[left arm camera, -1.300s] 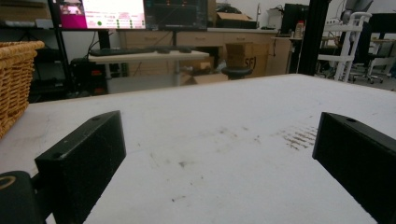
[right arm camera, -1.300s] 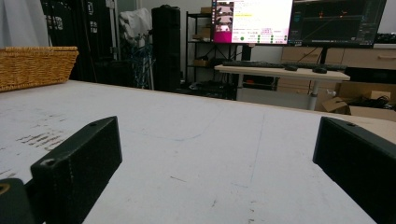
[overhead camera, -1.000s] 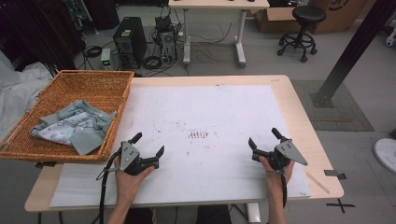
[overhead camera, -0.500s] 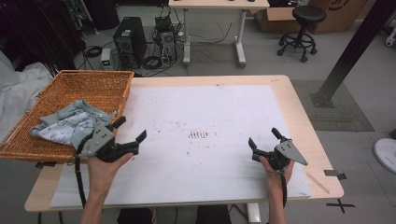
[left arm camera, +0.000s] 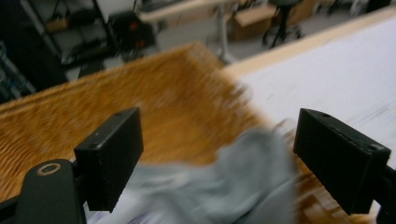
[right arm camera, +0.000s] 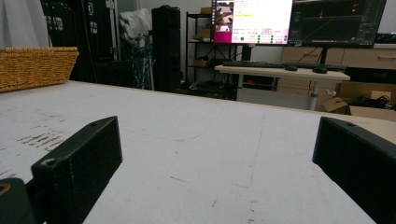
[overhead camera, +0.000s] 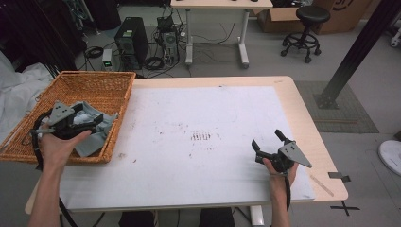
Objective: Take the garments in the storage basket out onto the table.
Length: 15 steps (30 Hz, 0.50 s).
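Observation:
A crumpled grey cloth (overhead camera: 97, 138) lies in the near right corner of a wicker basket (overhead camera: 94, 75) at the table's left edge. My left gripper (overhead camera: 91, 124) hovers over the basket, just above the cloth, pointing right. Its jaws have just been closing a little but still stand wide apart. In the left gripper view the cloth (left arm camera: 233, 186) shows blurred, low between the jaws of the left gripper (left arm camera: 226, 163), with neither pad touching it. My right gripper (overhead camera: 266, 139) rests open on the white table cover (overhead camera: 198, 109) at the near right, and in its own view the right gripper (right arm camera: 219, 172) holds nothing.
The basket's woven wall (left arm camera: 140, 107) rises behind the cloth. Faint dark marks (overhead camera: 201, 136) stain the middle of the cover. A tape strip (overhead camera: 339, 176) sits at the table's near right corner. Desks, a computer tower and a stool stand beyond the far edge.
My left hand has lifted off the table and swung left, from the near-left of the cover to over the basket and cloth. The right hand has kept still.

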{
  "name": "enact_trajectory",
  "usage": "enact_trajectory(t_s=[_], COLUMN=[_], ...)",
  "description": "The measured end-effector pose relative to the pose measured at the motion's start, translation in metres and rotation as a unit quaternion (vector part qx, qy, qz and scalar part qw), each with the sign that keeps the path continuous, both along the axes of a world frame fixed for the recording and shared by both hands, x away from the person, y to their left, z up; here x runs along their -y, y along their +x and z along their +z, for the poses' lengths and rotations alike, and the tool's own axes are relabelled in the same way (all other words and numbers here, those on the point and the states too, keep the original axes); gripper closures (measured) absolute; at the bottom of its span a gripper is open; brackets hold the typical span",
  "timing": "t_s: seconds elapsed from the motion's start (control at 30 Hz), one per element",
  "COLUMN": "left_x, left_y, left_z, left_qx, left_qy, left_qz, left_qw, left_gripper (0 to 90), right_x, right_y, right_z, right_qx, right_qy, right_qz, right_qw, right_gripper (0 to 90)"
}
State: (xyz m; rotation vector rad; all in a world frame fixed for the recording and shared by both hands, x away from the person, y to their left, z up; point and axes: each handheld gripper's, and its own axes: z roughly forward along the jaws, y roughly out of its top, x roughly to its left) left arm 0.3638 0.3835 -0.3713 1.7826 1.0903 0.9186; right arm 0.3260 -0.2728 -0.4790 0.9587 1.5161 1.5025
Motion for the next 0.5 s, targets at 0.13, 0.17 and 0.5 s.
enact_trajectory(t_s=[0.13,0.17,0.5], left_x=[-0.020,-0.025,-0.028], left_y=[0.017,0.026,0.055], left_z=[-0.014,-0.022,-0.044], left_qx=[-0.062,-0.088,-0.158], left_qy=[0.006,0.007,0.003], left_qz=[0.018,0.023,0.045], left_qw=[0.9979,0.9959,0.9864], left_gripper=[15.7,14.6,8.1], right_x=[0.000,0.000,0.000], right_y=[0.000,0.000,0.000], right_z=[0.000,0.000,0.000], right_qx=[-0.001,-0.001,-0.001], right_qy=[0.000,-0.001,0.000], right_qz=[0.000,0.000,0.000], right_qw=[1.0000,1.0000,1.0000], right_gripper=[1.1,1.2,1.3])
